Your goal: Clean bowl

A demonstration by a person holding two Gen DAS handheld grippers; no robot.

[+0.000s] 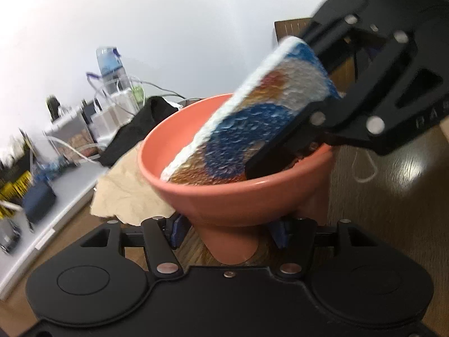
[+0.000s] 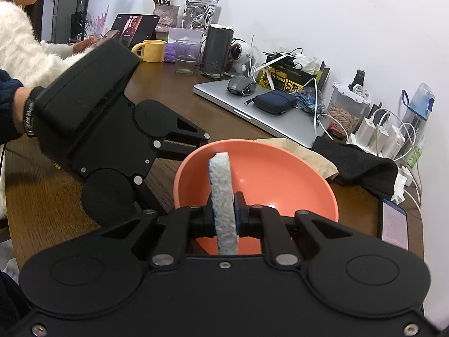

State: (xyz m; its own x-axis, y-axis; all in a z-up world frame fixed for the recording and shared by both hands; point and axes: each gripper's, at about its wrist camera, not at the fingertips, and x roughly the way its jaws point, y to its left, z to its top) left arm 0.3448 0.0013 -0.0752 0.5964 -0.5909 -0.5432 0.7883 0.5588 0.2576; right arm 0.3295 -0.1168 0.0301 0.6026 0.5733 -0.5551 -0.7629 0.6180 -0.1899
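Gripping the coral bowl [image 1: 224, 196] by its foot, the left gripper [image 1: 228, 233] holds it tilted above the wooden tabletop [image 1: 393, 196] — its fingers [image 1: 176, 229] are clamped on either side of the narrow base. The right gripper [image 2: 224, 219] has its fingers [image 2: 241, 210] pinched on a sponge [image 2: 221, 196], which stands edge-on between them in the right wrist view. From the left wrist view the sponge [image 1: 252, 123] shows a broad face patterned in blue, orange and white, its lower end reaching down inside the bowl [image 2: 269, 174]. Behind the bowl lie crumpled brown paper [image 1: 126, 191] and a black cloth [image 2: 356, 165] — farther back, a closed laptop [image 2: 280, 118] and a water bottle [image 2: 418, 106] near the wall.
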